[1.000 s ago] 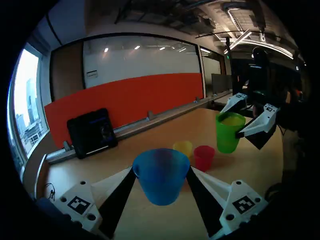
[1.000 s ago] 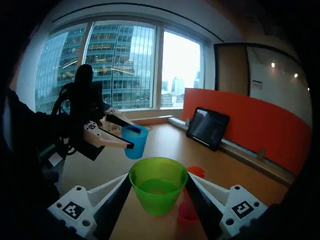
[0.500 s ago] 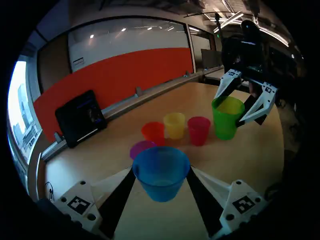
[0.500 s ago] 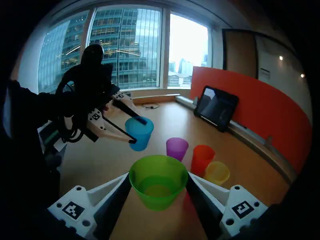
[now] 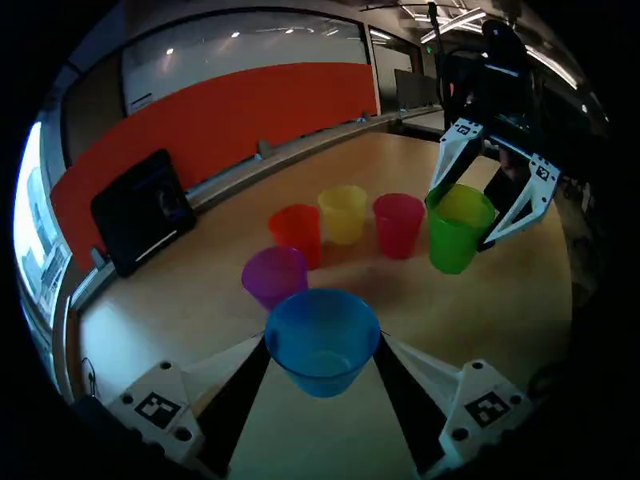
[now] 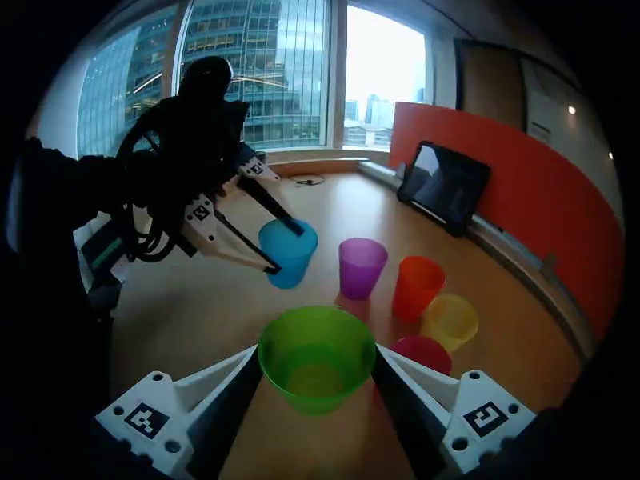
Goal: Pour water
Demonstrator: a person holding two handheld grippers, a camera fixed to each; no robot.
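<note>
Left gripper (image 5: 322, 346), fingers (image 5: 232, 384) clamped on blue cup (image 5: 322, 364), right gripper (image 6: 317, 360), fingers (image 6: 232, 386) clamped on green cup (image 6: 317, 384), purple cup (image 5: 274, 276), orange cup (image 5: 296, 232), yellow cup (image 5: 343, 212), red cup (image 5: 398, 224) grouped mid-counter (image 5: 480, 308).

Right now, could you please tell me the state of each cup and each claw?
Blue cup: upright, in the left claw.
Green cup: upright, in the right claw, holds liquid.
Purple cup: upright on the table.
Orange cup: upright on the table.
Yellow cup: upright on the table.
Red cup: upright on the table.
Left claw: shut on the blue cup.
Right claw: shut on the green cup.
</note>
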